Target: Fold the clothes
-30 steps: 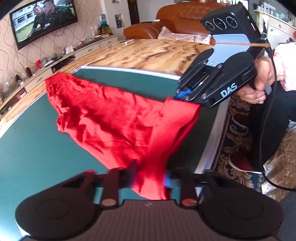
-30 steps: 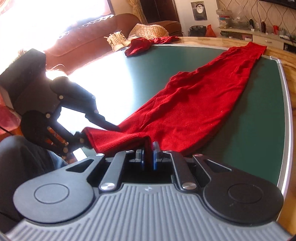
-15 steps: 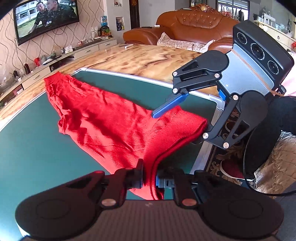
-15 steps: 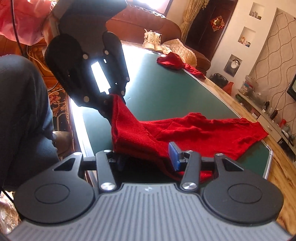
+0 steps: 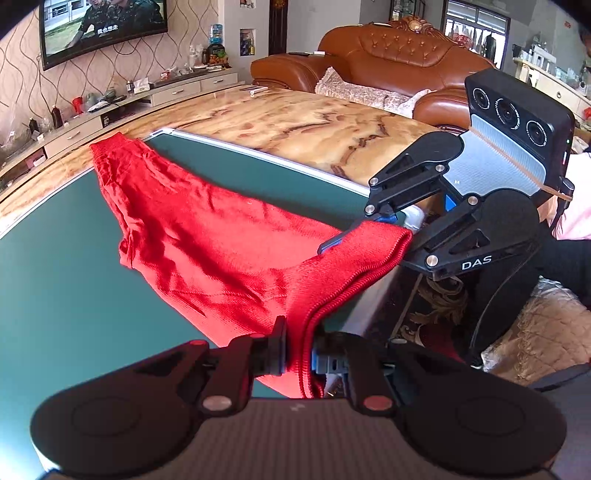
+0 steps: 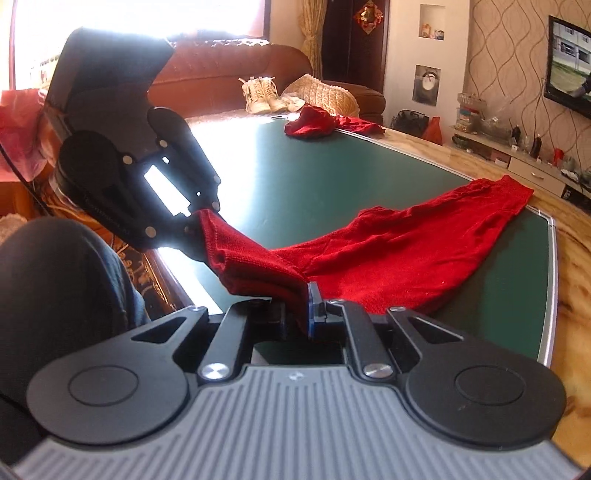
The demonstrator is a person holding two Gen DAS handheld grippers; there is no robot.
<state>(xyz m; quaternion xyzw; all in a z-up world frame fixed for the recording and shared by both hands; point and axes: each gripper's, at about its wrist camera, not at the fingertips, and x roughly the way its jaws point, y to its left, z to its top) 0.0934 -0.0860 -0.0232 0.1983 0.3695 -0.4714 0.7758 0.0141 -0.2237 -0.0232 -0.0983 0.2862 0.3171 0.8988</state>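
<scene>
Left wrist view: red knit garment (image 5: 207,236) lies crumpled on the green mat (image 5: 55,295) of the table, stretched from the mat's far corner toward the near edge.
Near end: ribbed hem is lifted off the mat and hangs taut between the two grippers, over the mat's near right edge.
Left gripper (image 5: 297,356): clamped on the hem; cloth is pinched between the black finger and the blue pad, and a fold droops below them.
Right gripper (image 5: 364,229): seen from outside at the right, beyond the mat's edge; its jaws are closing, with the far corner of the hem between them and a blue pad tip showing against the cloth.
Table (image 5: 295,125): marbled wood top shows past the mat's metal rim.
Room: brown leather sofa (image 5: 399,55) behind the table, television (image 5: 99,26) on the patterned wall.

Right wrist view: same garment (image 6: 406,243) runs from the mat's far right corner down to the near edge.
Right gripper (image 6: 297,314): folded hem sits between the fingers, blue pad pressed on its right side.
Left gripper (image 6: 195,230): at the left, backlit, tips fastened on the other end of the hem, off the mat's left edge.
Second red garment (image 6: 314,123): bunched at the mat's far edge, well apart from the first.
Shoes (image 6: 262,96): pale pair standing beyond that edge.
Person: dark trouser leg (image 6: 55,295) at lower left.
</scene>
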